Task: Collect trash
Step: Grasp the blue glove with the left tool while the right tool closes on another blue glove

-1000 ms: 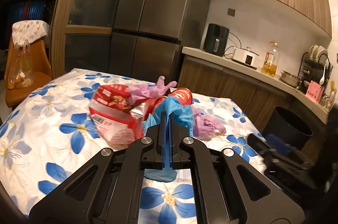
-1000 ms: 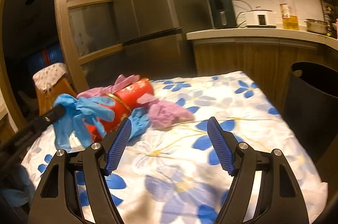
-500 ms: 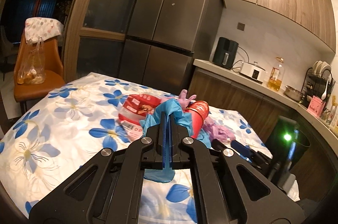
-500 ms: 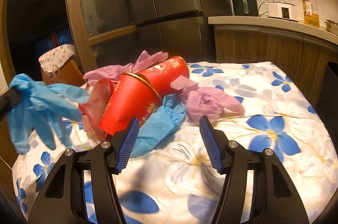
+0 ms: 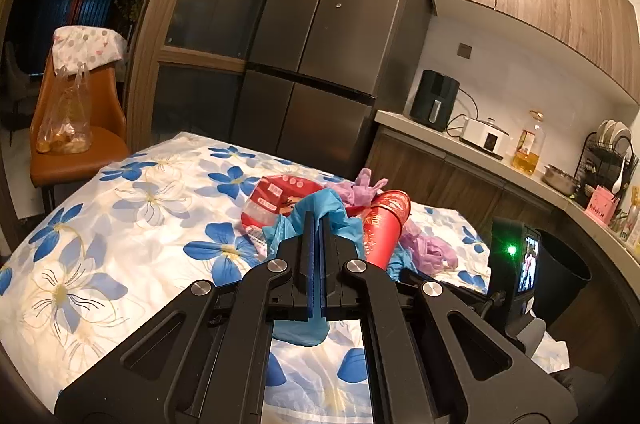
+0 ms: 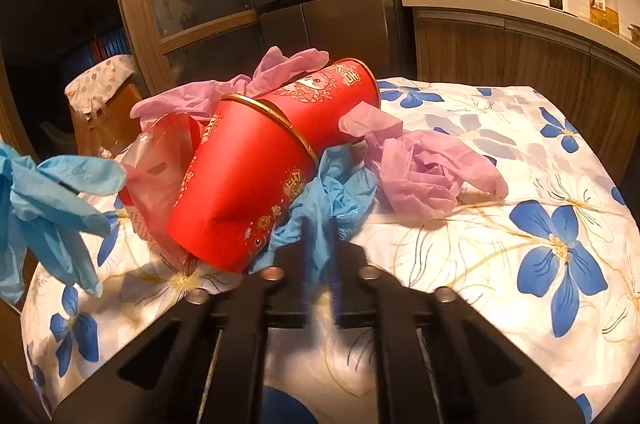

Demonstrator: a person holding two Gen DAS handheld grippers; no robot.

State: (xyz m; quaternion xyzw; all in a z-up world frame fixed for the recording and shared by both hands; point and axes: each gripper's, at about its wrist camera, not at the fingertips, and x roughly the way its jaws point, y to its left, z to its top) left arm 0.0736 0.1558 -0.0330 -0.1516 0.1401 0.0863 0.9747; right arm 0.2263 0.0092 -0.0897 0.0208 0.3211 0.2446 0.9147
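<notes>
My left gripper (image 5: 316,224) is shut on a blue glove (image 5: 316,210) and holds it above the floral tablecloth (image 5: 132,232); that glove also hangs at the left edge of the right wrist view (image 6: 52,208). My right gripper (image 6: 318,228) has closed on a second blue glove (image 6: 328,200) lying under two nested red paper cups (image 6: 256,176). Pink gloves (image 6: 424,172) and a red snack bag (image 5: 276,202) lie in the same pile.
A black trash bin (image 5: 564,272) stands right of the table by the kitchen counter (image 5: 460,144). A fridge (image 5: 340,36) is behind the table. An orange chair (image 5: 76,140) with a plastic bag stands at the left.
My right gripper moved in to the pile and its jaws went from wide open to closed on the blue glove under the cups. My left gripper rose and drew back with its glove.
</notes>
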